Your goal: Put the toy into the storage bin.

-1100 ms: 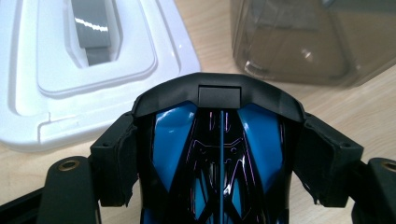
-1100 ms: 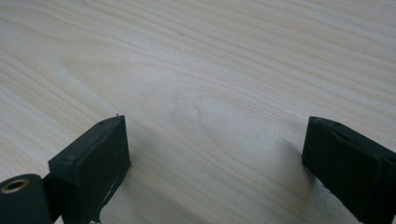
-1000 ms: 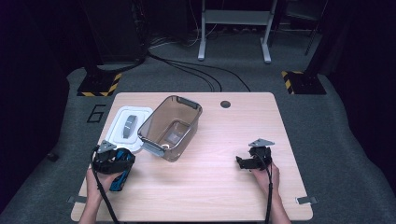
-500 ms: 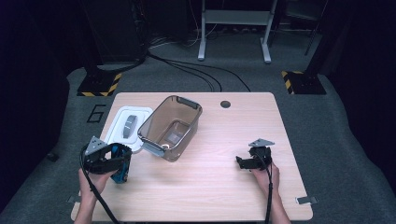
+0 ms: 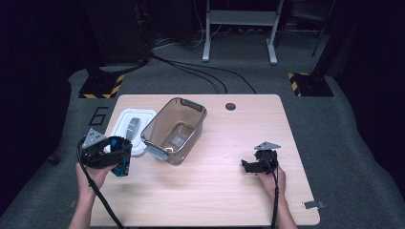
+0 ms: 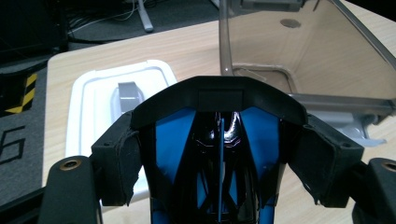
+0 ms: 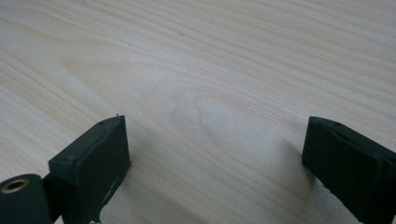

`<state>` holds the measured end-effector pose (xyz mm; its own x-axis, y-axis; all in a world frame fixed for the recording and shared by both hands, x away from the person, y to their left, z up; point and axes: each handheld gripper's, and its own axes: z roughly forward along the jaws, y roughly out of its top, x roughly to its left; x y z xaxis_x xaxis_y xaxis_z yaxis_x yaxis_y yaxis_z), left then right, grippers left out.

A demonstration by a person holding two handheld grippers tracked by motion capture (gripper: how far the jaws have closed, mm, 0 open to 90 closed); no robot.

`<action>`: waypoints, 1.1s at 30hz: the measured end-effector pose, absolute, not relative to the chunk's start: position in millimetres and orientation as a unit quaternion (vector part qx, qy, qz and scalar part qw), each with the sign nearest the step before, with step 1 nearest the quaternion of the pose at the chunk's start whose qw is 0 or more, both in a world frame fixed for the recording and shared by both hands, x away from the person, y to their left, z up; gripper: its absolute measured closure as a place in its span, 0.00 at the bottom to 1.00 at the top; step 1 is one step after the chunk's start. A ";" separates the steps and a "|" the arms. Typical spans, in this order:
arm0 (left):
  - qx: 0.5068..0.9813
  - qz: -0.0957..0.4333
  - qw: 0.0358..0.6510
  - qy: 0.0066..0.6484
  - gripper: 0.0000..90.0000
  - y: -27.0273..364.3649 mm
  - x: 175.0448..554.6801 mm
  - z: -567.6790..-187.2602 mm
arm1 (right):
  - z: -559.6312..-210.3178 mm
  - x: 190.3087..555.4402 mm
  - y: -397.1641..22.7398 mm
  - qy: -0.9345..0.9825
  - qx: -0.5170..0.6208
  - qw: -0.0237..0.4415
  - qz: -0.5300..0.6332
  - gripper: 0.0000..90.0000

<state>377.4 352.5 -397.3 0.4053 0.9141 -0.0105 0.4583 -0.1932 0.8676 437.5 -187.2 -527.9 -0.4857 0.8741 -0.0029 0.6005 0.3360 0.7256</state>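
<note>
My left gripper [image 5: 116,156] hovers over the table's left edge, shut on a blue and black plastic toy [image 5: 122,167]. In the left gripper view the toy [image 6: 219,100] sits between both pads, its black arched end pointing away from me, and my left gripper [image 6: 222,163] clamps its sides. Just ahead of it lie a white lid [image 6: 88,107] with a grey handle and a clear grey bin [image 6: 303,51]. My right gripper [image 5: 246,166] rests low on the wood at the right, open. Its jaws [image 7: 215,149] stand wide apart with bare tabletop between them.
The clear bin [image 5: 191,106] stands tilted at the table's middle left, leaning beside the white lid [image 5: 125,118]. A round cable hole [image 5: 230,106] marks the far edge of the wooden table [image 5: 215,200]. Cables and stand legs lie on the floor beyond.
My left gripper has risen off the table with the blue and black toy and drifted slightly left. The right gripper has kept still.
</note>
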 end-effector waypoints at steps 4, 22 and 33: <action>0.721 0.271 0.421 0.478 0.28 355.1 383.0 -391.2 | -528.0 437.6 -187.3 0.792 0.465 0.203 0.339 0.07; 0.717 0.302 0.397 0.487 0.28 350.8 429.1 -361.4 | -527.9 437.6 -187.3 0.792 0.465 0.202 0.339 0.07; 0.716 0.309 0.391 0.489 0.28 341.8 454.0 -351.2 | -527.9 437.5 -187.3 0.792 0.465 0.202 0.340 0.07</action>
<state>454.0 341.8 -351.2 0.3303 0.9420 0.0596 0.4586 -0.2154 0.8621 437.5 -187.3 -527.9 -0.4868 0.8735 -0.0041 0.5994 0.3374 0.7259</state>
